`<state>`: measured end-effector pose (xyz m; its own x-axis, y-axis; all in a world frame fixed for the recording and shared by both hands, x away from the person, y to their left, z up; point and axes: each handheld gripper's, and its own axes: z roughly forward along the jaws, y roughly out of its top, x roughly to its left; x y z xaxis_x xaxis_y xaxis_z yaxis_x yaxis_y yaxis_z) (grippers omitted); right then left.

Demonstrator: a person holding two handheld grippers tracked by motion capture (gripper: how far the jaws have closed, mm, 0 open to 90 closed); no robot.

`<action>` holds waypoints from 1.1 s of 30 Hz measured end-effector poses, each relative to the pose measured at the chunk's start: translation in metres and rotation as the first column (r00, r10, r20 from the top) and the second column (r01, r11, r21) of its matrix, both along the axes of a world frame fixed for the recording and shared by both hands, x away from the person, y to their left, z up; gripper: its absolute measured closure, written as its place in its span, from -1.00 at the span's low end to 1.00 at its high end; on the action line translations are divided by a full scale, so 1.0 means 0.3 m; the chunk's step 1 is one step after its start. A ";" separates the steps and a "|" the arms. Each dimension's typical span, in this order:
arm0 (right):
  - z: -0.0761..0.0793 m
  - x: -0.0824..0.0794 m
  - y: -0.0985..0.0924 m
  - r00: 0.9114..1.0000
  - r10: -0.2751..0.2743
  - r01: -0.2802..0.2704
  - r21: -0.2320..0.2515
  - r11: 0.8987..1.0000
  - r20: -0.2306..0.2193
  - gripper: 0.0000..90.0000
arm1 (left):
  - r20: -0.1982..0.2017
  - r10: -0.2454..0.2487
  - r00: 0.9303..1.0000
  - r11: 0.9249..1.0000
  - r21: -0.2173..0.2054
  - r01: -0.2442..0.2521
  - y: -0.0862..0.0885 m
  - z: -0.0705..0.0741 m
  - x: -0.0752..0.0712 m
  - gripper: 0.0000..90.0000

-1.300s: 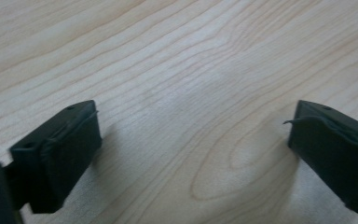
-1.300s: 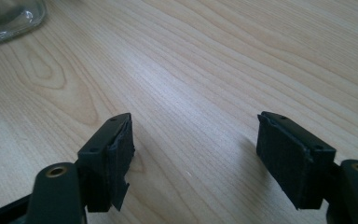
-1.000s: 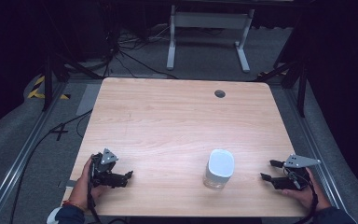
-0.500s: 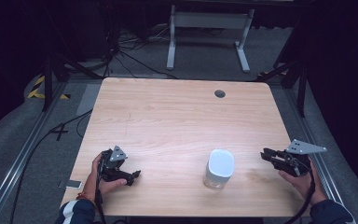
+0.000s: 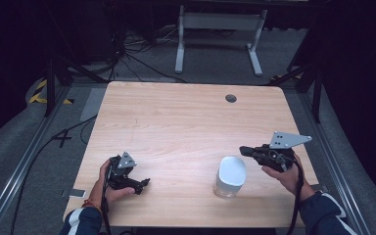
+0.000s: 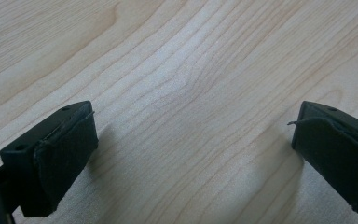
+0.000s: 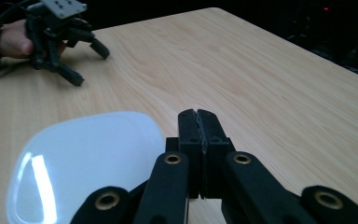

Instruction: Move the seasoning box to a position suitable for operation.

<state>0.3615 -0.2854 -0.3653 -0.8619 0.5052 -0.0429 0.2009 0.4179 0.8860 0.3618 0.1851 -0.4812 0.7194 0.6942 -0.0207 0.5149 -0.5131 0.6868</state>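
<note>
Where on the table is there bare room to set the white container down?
Whole far half up to the grommet hole is bare, as is the near middle between left gripper and white container. Crowded: near right, container beside right gripper.

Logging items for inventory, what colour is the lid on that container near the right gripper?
White, on the clear container; clearest in the right gripper view.
</note>
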 end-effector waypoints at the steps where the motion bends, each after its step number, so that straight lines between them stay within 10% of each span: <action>1: 0.001 0.000 0.013 1.000 0.014 -0.014 -0.003 1.000 0.004 0.99 | 0.000 0.001 1.000 1.000 0.000 -0.001 0.000 0.000 0.000 -0.99; 11: -0.021 0.003 0.067 0.999 0.049 -0.050 -0.063 0.997 -0.016 0.99 | -0.002 0.033 0.999 0.999 0.008 -0.033 -0.015 0.003 0.000 -0.98; 15: -0.022 0.000 0.066 0.999 0.047 -0.048 -0.062 0.997 -0.013 0.99 | 0.000 0.034 0.999 0.999 -0.006 -0.034 -0.045 0.017 -0.010 -0.57; 21: -0.026 0.006 0.061 0.999 0.035 -0.036 -0.058 0.998 -0.019 0.99 | 0.056 -0.096 0.994 0.995 -0.036 0.098 -0.158 0.077 -0.037 -0.09; 29: -0.031 0.012 0.056 0.999 0.030 -0.031 -0.061 0.998 -0.016 0.99 | 0.171 -0.297 0.939 0.935 -0.150 0.323 -0.357 0.200 -0.089 0.62; 33: -0.032 0.013 0.055 0.999 0.031 -0.031 -0.061 0.998 -0.015 0.99 | 0.206 -0.402 0.892 0.891 -0.137 0.433 -0.475 0.245 -0.113 0.90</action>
<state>0.3654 -0.2687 -0.3747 -0.8779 0.4751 -0.0603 0.1995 0.4772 0.8558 0.3277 0.0426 -0.4076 0.9453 0.3246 0.0331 0.1486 -0.5188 0.8419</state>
